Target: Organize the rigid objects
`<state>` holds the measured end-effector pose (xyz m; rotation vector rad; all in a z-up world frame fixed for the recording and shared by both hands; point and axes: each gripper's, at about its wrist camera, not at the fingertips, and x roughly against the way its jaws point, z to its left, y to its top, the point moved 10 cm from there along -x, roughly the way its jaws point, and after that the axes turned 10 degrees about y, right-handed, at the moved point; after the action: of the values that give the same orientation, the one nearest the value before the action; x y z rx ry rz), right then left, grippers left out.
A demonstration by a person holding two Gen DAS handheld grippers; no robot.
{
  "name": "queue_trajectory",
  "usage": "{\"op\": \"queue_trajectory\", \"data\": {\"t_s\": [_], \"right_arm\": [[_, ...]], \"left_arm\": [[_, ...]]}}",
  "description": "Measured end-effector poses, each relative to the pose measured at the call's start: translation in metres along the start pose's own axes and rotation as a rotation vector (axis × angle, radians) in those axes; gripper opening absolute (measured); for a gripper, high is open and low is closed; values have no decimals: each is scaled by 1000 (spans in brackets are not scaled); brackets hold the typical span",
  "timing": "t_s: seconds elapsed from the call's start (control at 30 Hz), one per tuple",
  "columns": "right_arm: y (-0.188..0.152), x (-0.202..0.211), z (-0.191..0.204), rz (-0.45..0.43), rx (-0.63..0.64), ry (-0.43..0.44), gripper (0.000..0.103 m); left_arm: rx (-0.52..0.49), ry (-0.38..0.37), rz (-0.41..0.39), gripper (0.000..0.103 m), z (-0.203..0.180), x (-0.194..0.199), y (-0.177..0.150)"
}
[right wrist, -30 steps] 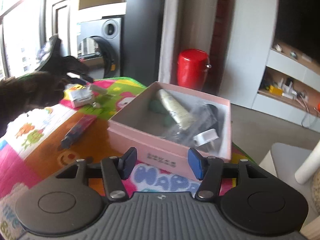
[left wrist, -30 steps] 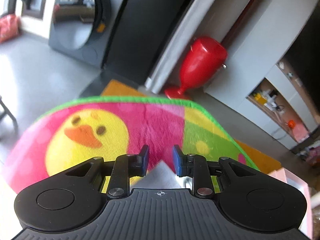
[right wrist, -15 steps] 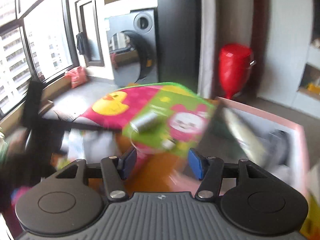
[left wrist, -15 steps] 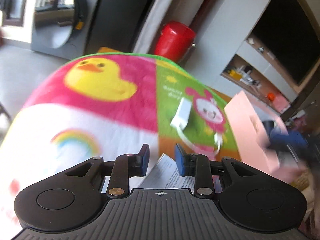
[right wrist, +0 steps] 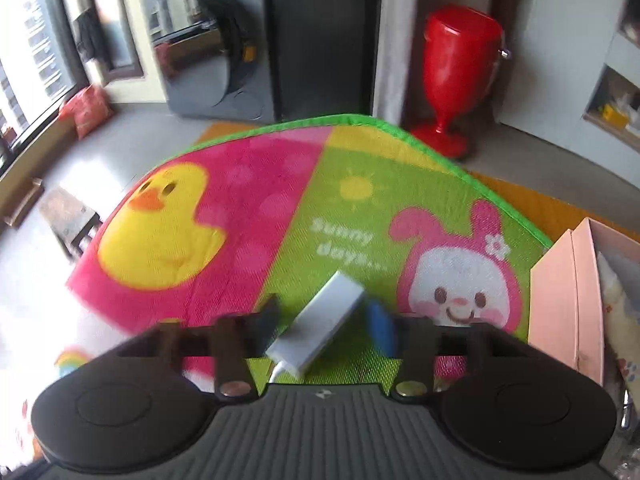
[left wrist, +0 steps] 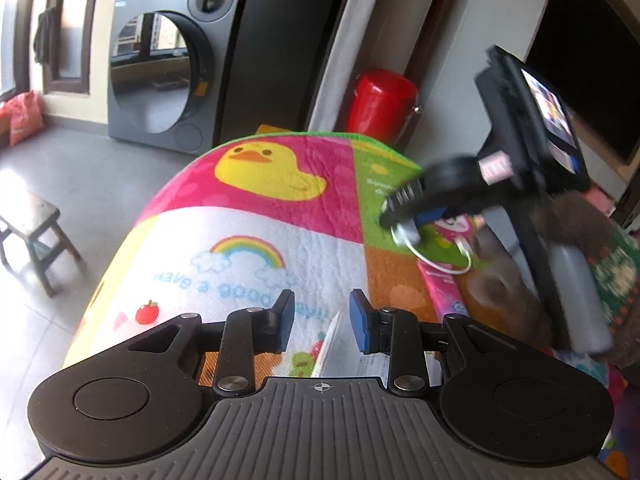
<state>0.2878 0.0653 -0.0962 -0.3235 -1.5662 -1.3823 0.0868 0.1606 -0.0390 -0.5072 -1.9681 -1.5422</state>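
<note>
Closing on the white adapter (right wrist: 318, 322): right hand-held gripper (right wrist: 320, 322) down over the cartoon mat (right wrist: 248, 204), adapter lying slantwise between its blurred fingers, contact unclear | left hand-held gripper (left wrist: 320, 320) nearly closed, paper leaflet (left wrist: 332, 344) standing edge-on in the gap | pink box (right wrist: 560, 300) right of right hand-held gripper.

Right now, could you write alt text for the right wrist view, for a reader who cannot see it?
The right gripper has its fingers closed on a white adapter on a colourful cartoon mat with a duck and a rabbit. An open pink box stands at the right edge; a red vase stands behind.
</note>
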Motion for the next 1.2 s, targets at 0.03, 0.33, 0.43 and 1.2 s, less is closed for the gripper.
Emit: {"op": "queue_trajectory", "data": {"t_s": [0.03,0.33,0.43,1.2], "right_arm": [[-5,3,6,18,26,11,20],[-107,89,28,72,169,114,20],[-132,127,10,3,148,92,20],[-261,198,-79,-240,-48,-13,69]], "left_arm": [[-1,-3,-2,33,-1,2,0],[-20,-87,-21,33,-26,23,0],[-81,-184,-7,33,-56,34,-10],[-534,-86,56,36,-149,14,-78]]}}
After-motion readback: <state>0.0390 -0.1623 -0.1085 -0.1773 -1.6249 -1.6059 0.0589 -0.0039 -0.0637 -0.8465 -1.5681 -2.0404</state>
